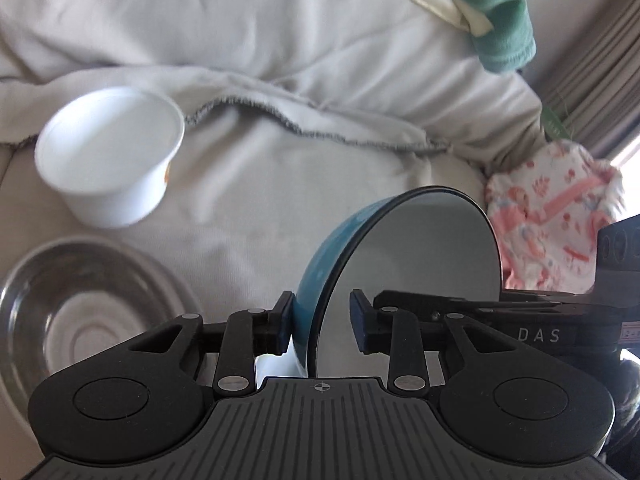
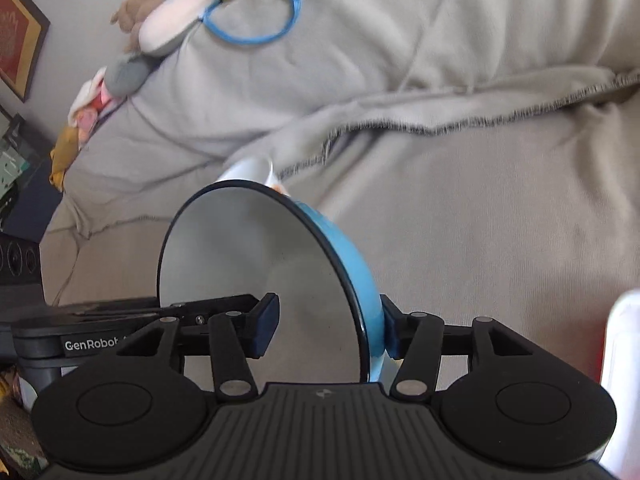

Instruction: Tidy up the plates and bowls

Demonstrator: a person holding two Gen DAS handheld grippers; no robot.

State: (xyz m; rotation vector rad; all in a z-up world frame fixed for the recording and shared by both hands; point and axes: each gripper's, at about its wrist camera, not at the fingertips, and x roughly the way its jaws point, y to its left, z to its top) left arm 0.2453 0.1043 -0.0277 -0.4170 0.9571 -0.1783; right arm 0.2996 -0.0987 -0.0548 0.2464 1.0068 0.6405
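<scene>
A blue bowl [image 1: 400,248] with a white inside and a dark rim stands tilted over the grey blanket. My left gripper [image 1: 322,320] straddles one side of its rim. The outer pad lies against the blue wall, and the inner pad stands off the white inside. In the right wrist view the same bowl [image 2: 248,248] has its opposite rim between the fingers of my right gripper [image 2: 328,324]. There too the outer pad touches the blue wall, with a wide gap at the inner pad. Each gripper's black body shows at the edge of the other's view.
A steel bowl [image 1: 92,320] sits at the lower left with a white tub [image 1: 108,156] beyond it, both on the blanket-covered sofa [image 1: 320,60]. Green cloth [image 1: 500,12] and pink patterned cloth [image 1: 552,220] lie to the right. A blue ring toy [image 2: 256,28] rests on the backrest.
</scene>
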